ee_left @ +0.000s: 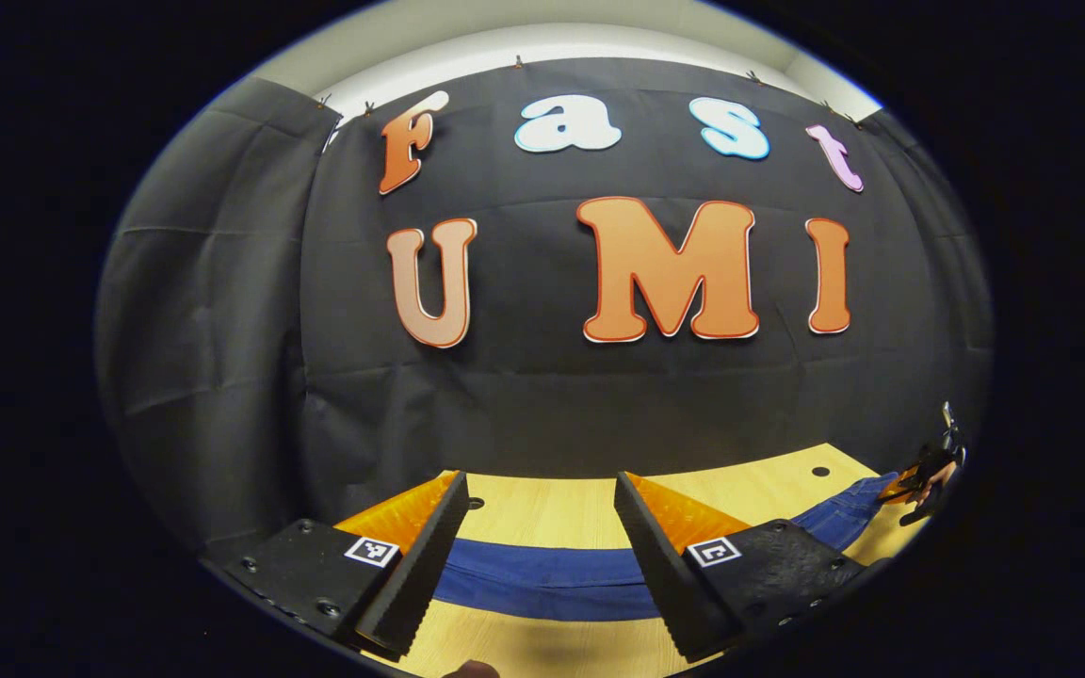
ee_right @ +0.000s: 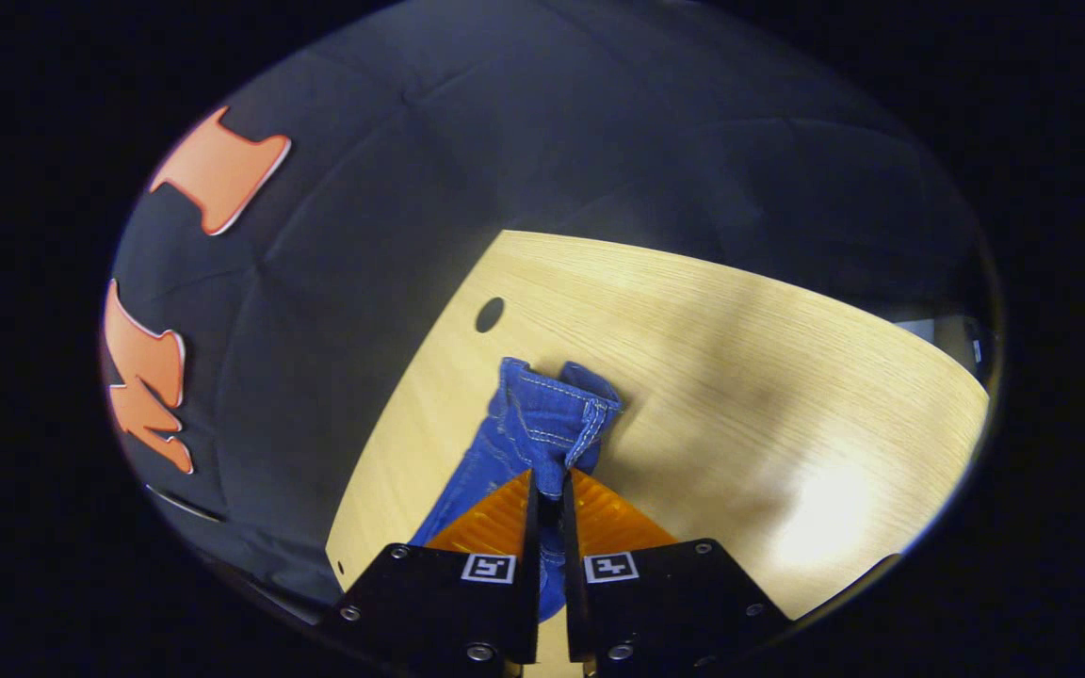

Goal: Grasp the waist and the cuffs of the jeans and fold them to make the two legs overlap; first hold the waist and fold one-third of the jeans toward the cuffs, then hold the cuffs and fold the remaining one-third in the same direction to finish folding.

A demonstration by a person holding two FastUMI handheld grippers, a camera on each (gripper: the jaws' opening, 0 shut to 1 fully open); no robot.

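I see my right gripper clamped on the jeans on the table, my left gripper hanging spread above them.

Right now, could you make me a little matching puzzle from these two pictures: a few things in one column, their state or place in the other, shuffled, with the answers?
Things:
1. left hand-held gripper
2. right hand-held gripper
3. blue denim jeans
4. small round dark hole

States:
A. lying stretched across the pale wooden table
B. fingers spread apart, above the denim
C. in the tabletop, beyond the cuff
D. closed on a stitched cuff

Pairs: 1-B, 2-D, 3-A, 4-C
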